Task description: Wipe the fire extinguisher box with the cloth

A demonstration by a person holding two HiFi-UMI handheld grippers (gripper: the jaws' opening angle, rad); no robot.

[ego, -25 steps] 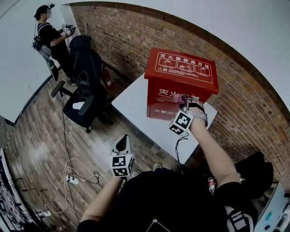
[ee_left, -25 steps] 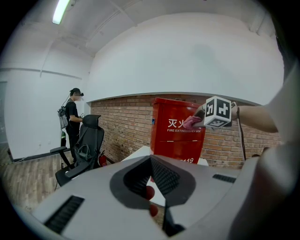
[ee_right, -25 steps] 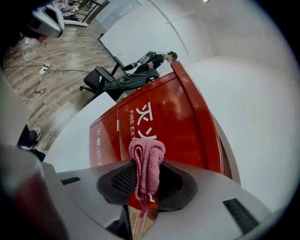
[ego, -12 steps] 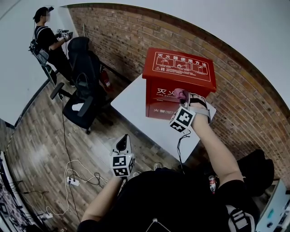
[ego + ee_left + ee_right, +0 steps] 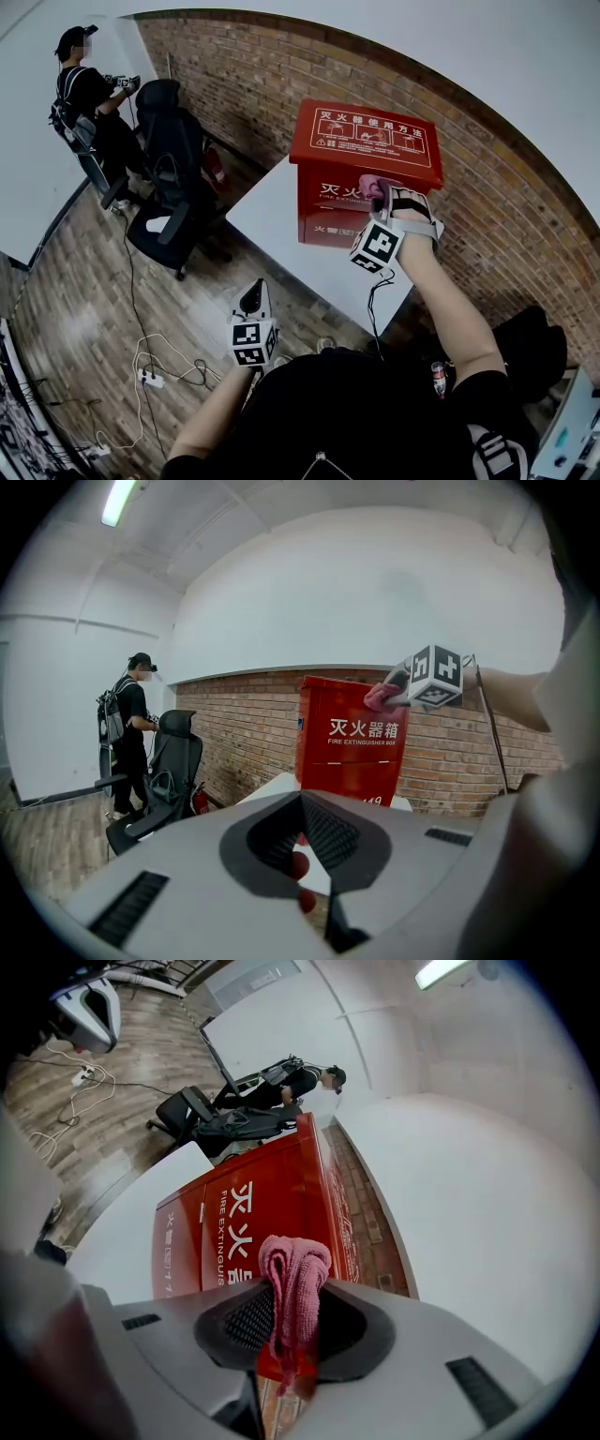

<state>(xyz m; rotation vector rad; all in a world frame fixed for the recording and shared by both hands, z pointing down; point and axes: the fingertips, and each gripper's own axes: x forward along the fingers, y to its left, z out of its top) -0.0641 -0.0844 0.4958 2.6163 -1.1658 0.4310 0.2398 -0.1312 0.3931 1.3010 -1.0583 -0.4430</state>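
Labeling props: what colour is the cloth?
Pink cloth, clearest in the right gripper view.

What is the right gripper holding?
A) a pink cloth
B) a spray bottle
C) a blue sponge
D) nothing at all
A: in the right gripper view, the right gripper has its fingers shut on a folded pink cloth, with the red fire extinguisher box just beyond it.

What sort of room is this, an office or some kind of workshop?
Probably an office-like indoor workspace: a brick wall, a wood-plank floor with trailing cables, a black office chair, and a white table bearing a red fire extinguisher box.
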